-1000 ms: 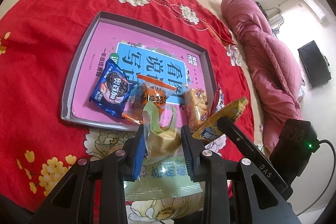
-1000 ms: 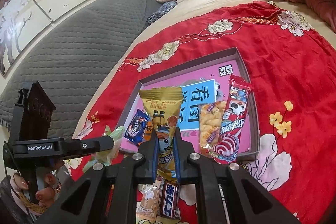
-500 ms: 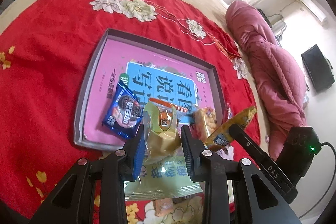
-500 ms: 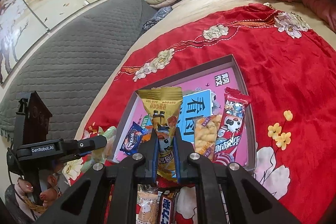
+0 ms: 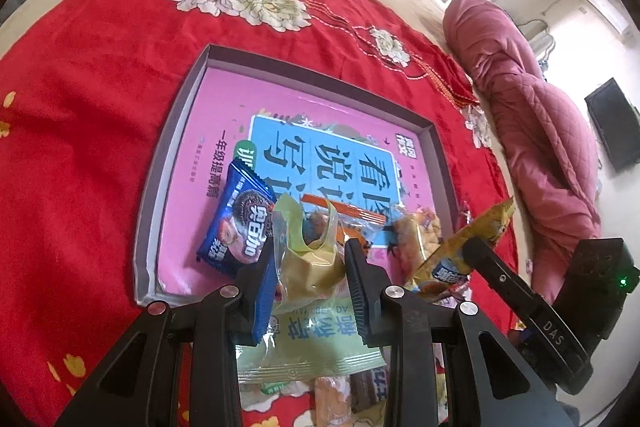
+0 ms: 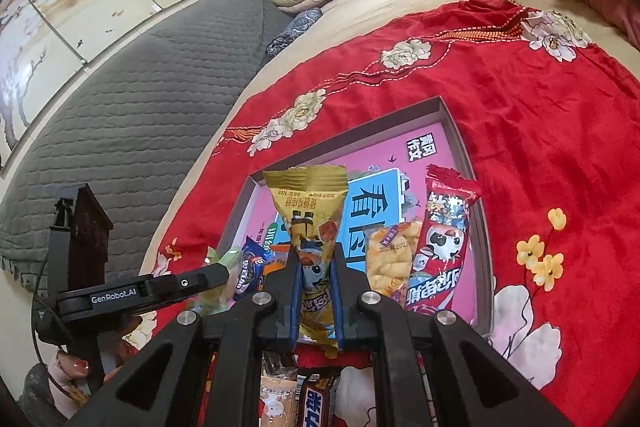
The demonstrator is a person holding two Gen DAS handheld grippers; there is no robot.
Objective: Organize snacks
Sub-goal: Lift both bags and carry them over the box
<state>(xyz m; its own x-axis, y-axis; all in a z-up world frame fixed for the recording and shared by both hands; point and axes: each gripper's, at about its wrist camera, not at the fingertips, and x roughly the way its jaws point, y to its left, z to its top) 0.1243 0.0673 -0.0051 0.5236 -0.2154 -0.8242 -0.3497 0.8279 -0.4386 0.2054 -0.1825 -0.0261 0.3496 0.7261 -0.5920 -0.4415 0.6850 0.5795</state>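
Left fingers (image 5: 310,283): we squeeze the green bag (image 5: 306,259), now lower, nearer the tray (image 5: 168,163).
Right fingers (image 6: 316,293): we pinch the yellow pack (image 6: 310,223).

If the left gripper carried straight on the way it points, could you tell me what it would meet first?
Probably the orange packet lying in the tray, just beyond the green packet held by the left gripper; depth is hard to judge here.

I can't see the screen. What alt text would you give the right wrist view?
The right claw is shut on a yellow snack packet, held above a shallow pink-floored tray on a red flowered cloth. A red packet and a pale puffed snack lie in the tray; the left claw enters from the left.
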